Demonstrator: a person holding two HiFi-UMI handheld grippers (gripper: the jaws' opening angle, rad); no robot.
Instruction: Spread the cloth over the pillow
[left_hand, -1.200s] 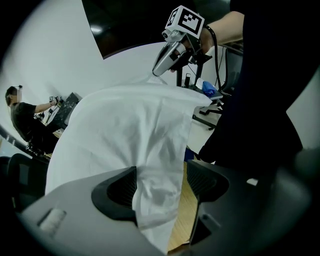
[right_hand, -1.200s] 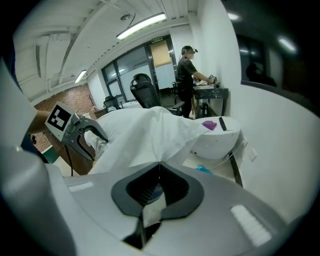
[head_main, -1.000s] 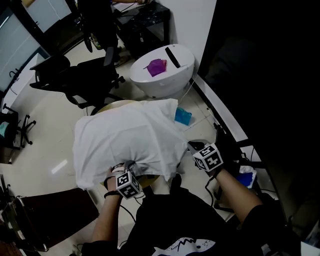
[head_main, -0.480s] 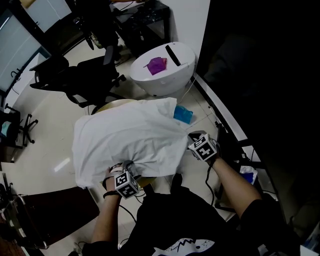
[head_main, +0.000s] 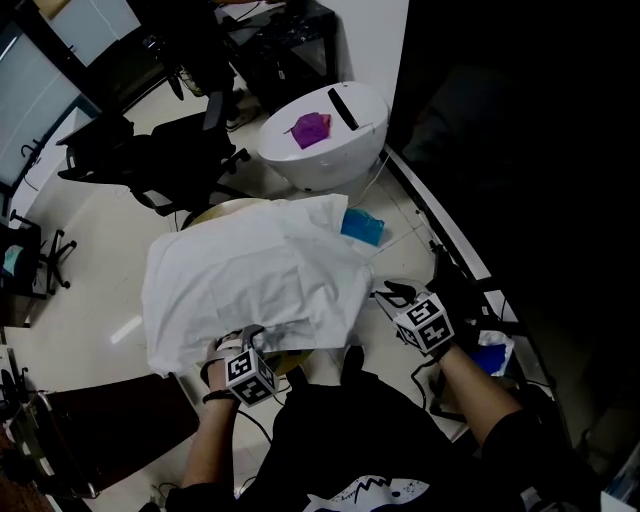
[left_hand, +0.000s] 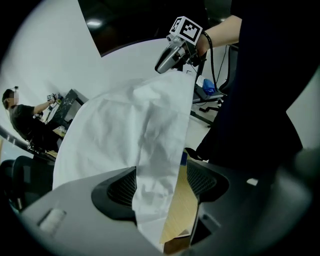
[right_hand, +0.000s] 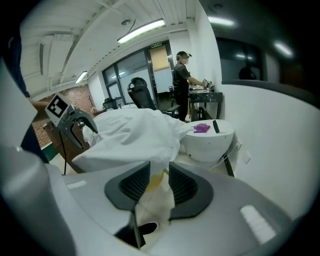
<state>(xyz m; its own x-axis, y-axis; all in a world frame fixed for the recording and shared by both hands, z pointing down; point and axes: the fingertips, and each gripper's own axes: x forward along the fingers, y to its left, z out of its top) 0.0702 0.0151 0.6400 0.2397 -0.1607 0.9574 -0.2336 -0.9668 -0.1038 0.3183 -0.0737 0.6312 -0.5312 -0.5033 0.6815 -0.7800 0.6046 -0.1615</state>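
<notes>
Since the earlier frames the right claw (head_main: 386, 293) had pulled back from the hem of the rumpled white cloth (head_main: 250, 280) toward the person, and its jaws had just been opening.

From the head view, the cloth lay draped over a raised hump on the tan wooden bench (head_main: 222, 210). The hump was presumably the pillow, though the cloth hid it. The left claw (head_main: 242, 336) sat at the cloth's near edge, while the right claw was clear of it, just beside the right-hand corner.

In the left gripper view, the claw's jaws stood well apart. A fold of cloth (left_hand: 125, 130) ran down between them against one pad, with bare wood showing beside the other, so nothing was pinched.

In the right gripper view, the jaws were parted and the pads pressed on nothing. The cloth's corner (right_hand: 135, 135) hung just ahead of the gap.

To finish well, it looked best to withdraw each claw straight back without snagging the hem. After that, the sagging near edge could be nipped again and drawn evenly outward, so that the cloth lay flat and covered every side.
</notes>
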